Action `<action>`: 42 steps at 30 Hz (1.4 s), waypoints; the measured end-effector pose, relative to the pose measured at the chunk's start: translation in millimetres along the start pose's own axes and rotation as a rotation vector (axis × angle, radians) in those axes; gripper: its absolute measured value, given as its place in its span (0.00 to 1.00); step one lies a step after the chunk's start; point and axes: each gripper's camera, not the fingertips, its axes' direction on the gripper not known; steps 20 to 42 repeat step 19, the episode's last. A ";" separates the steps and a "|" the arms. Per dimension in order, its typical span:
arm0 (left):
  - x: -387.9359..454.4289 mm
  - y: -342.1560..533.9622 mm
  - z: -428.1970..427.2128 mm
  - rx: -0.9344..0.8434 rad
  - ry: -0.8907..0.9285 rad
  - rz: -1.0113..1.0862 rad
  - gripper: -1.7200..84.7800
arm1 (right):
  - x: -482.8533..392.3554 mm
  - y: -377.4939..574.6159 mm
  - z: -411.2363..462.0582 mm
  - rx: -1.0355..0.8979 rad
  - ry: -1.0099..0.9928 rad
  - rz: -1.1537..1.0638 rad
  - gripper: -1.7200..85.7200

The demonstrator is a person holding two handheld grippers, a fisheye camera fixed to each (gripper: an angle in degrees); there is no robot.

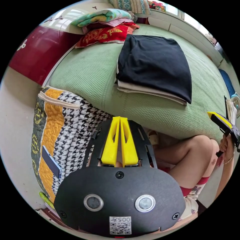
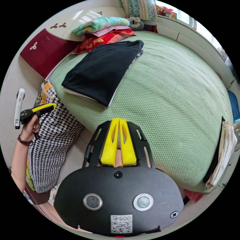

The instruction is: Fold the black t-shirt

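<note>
The black t-shirt [image 1: 152, 62] lies folded on top of a pale folded garment [image 1: 150, 92] on the green bed; in the right gripper view the black t-shirt [image 2: 102, 67] sits at the bed's left part. My left gripper [image 1: 120, 120] is shut with nothing between its yellow jaws, held off the bed's edge, well short of the shirt. My right gripper [image 2: 119, 121] is also shut and empty, over the bed's near edge. The right gripper [image 1: 225, 125] appears at the left gripper view's right edge in a hand. At the left of the right gripper view, a hand holds the left gripper [image 2: 40, 110].
The green mattress [image 2: 170, 95] has wide bare room to the right of the pile. Folded colourful blankets [image 1: 105, 22] lie at the head. A houndstooth and orange quilted cushion [image 1: 60, 130] stands beside the bed. Clothes [image 2: 222, 152] hang off the bed's right edge. The person's knee [image 1: 197, 155] is below the bed.
</note>
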 end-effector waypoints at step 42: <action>208.6 59.1 -80.0 0.236 0.201 0.323 0.01 | 41.0 100.3 -108.1 0.235 0.153 0.173 0.01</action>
